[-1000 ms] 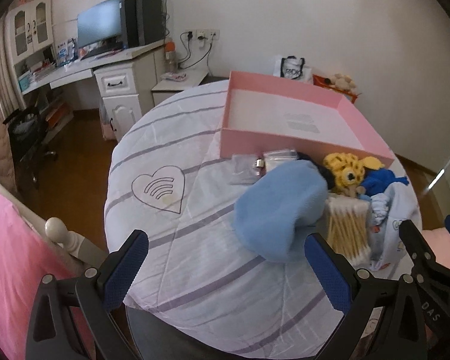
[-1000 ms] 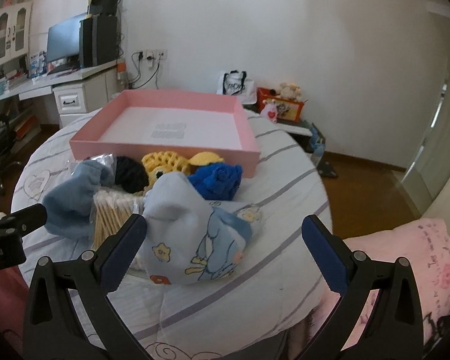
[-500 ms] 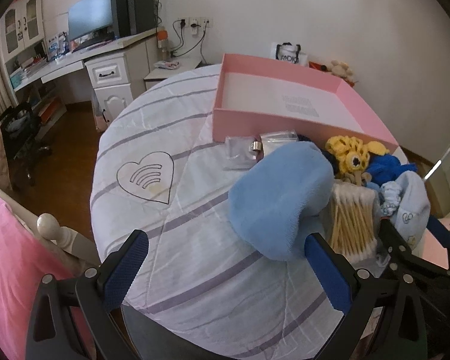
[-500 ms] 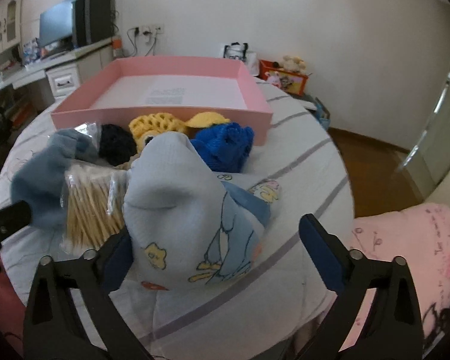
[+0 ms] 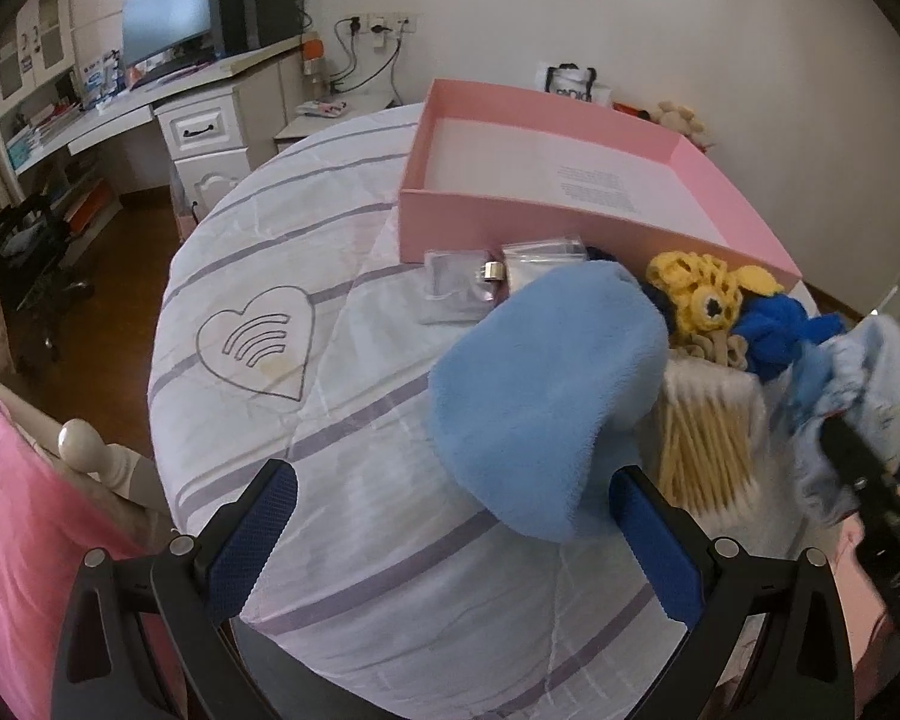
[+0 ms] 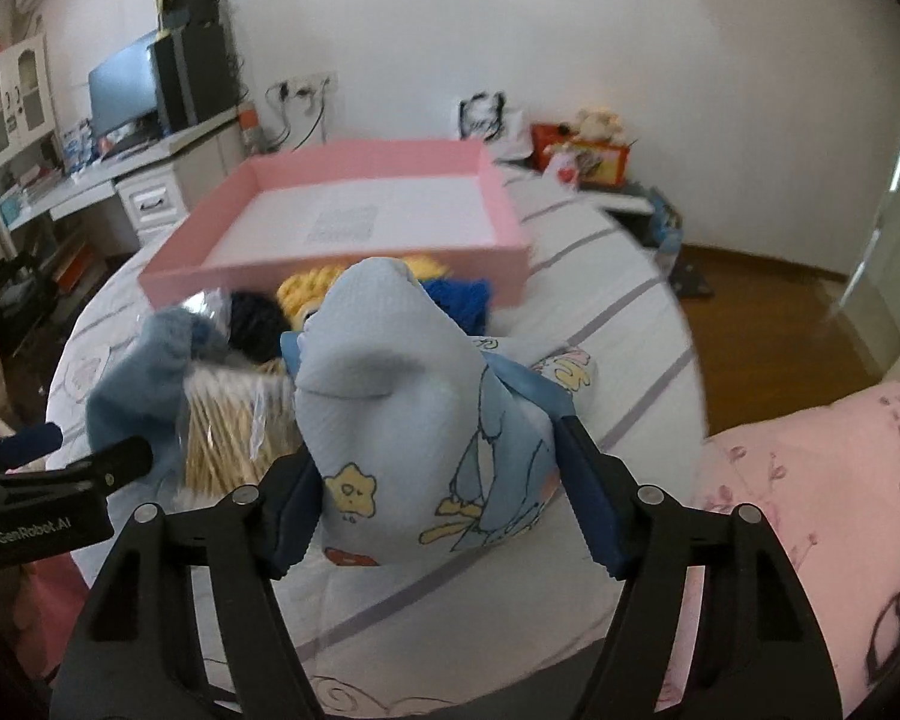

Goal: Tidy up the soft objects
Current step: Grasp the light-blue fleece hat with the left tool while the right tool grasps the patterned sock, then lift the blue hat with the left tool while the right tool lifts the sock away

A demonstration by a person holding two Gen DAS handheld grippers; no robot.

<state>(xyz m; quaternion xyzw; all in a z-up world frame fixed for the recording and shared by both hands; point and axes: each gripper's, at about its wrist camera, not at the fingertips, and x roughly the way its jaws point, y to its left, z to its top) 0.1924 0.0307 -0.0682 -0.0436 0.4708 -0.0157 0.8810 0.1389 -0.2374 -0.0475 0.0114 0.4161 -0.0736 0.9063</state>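
Nearest the right tongs (image 6: 435,510), the printed baby hat (image 6: 414,420) sat between closing jaws, probably bound for the empty pink box (image 6: 354,222) farther back. Left tongs (image 5: 450,540) gaped wide, empty, near the blue fleece (image 5: 546,396).

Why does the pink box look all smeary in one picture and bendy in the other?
Right wrist view: the pink box and the things on the wall behind it are smeared by motion blur, while the printed cloth between the closing right tongs looks sharper. Left wrist view: the box is crisp, but the fisheye lens bows its edges and rounds the striped table.
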